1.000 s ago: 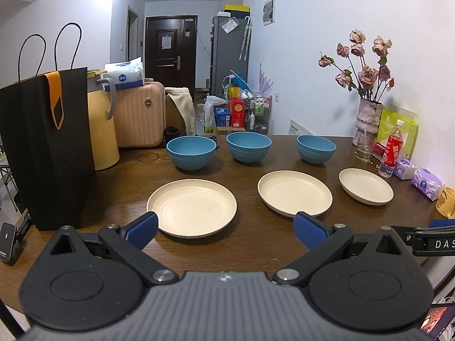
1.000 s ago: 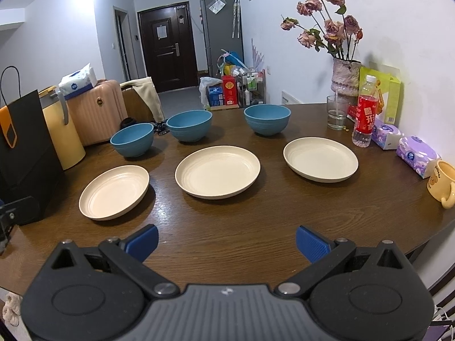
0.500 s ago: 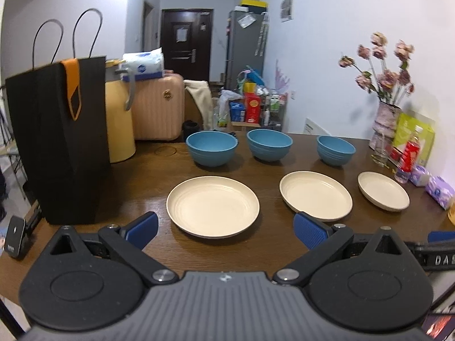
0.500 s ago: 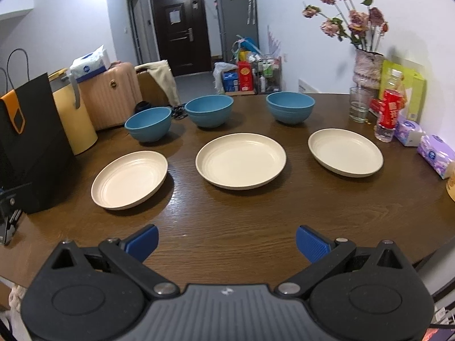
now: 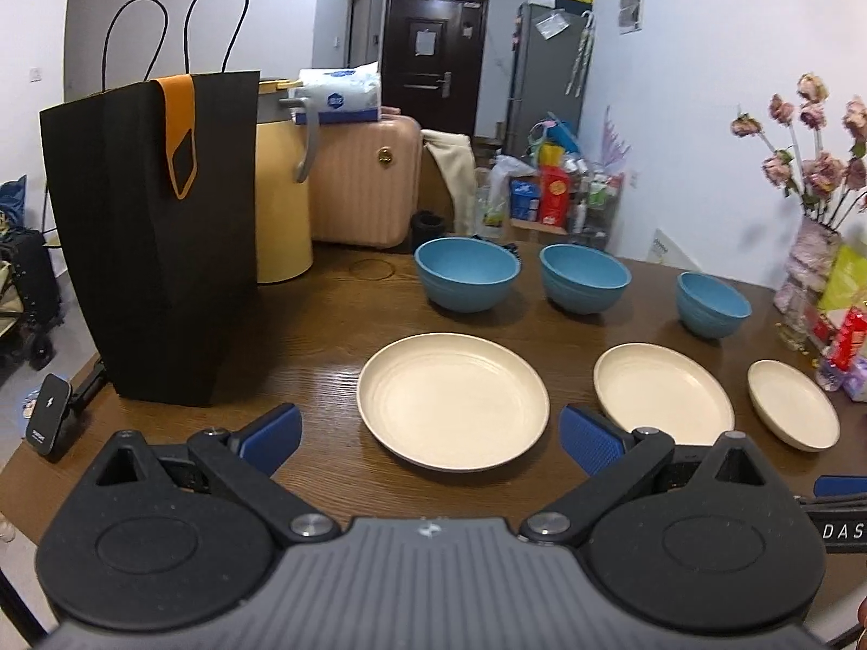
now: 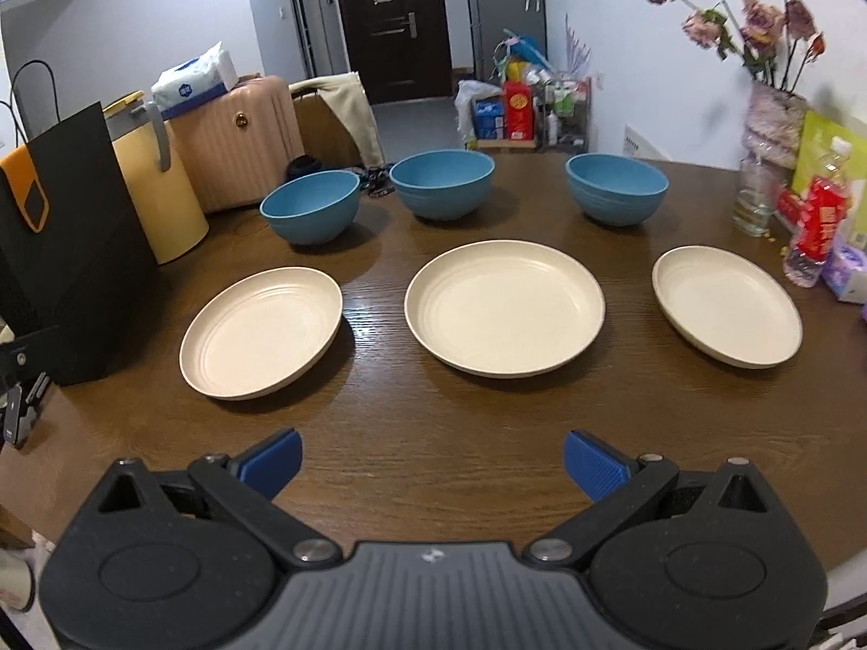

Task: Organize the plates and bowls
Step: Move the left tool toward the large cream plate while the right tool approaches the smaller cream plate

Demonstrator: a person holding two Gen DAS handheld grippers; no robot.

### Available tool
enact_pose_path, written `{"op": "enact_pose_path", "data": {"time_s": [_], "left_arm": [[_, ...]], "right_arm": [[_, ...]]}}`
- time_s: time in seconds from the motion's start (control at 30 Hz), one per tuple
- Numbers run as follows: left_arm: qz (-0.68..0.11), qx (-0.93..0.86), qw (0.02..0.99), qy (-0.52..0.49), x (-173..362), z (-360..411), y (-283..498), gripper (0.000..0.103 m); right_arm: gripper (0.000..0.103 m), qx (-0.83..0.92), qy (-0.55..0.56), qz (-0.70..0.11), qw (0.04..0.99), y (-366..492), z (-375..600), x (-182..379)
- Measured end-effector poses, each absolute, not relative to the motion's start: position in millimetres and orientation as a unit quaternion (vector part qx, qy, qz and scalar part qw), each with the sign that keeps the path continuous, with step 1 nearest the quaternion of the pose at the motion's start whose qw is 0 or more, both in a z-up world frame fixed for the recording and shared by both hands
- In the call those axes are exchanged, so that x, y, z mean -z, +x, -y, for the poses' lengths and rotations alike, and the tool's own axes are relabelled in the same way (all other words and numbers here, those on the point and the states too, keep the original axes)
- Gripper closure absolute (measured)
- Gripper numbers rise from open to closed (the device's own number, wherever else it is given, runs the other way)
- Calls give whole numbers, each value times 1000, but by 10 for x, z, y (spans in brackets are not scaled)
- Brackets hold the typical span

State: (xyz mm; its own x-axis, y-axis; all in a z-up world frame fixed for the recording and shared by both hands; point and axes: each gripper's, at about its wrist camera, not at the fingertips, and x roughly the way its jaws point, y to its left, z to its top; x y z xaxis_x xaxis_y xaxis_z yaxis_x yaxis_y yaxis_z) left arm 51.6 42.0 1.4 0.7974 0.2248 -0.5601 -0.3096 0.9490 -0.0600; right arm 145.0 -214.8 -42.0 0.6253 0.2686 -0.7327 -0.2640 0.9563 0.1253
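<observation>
Three cream plates stand in a row on the wooden table: left plate (image 5: 452, 401) (image 6: 261, 331), middle plate (image 5: 664, 392) (image 6: 504, 307), right plate (image 5: 792, 403) (image 6: 726, 313). Behind each stands a blue bowl: left bowl (image 5: 467, 273) (image 6: 310, 207), middle bowl (image 5: 584, 277) (image 6: 441, 182), right bowl (image 5: 712, 304) (image 6: 616, 188). My left gripper (image 5: 431, 436) is open and empty, just short of the left plate's near rim. My right gripper (image 6: 432, 463) is open and empty, above the table's front edge, short of the middle plate.
A tall black paper bag (image 5: 151, 233) stands at the table's left end, next to a yellow container (image 5: 282, 200). A vase of dried flowers (image 6: 769, 124), a glass (image 6: 752, 200), a red-labelled bottle (image 6: 818, 222) and tissue packs stand at the right end. Suitcases stand beyond the table.
Both grippers have moved forward toward the plates and turned left; the left view now centres on the left plate and the bag. Both stay open. Plates and bowls have not moved.
</observation>
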Motion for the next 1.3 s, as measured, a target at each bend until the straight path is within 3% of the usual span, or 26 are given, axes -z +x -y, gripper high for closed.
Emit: {"op": "enact_pose_path", "data": {"time_s": [1.3], "left_arm": [[-390,-97,912,-76,456,-1672,2072,0]], "right_arm": [[1,-69,41,-482,872,2468,967,814]]}}
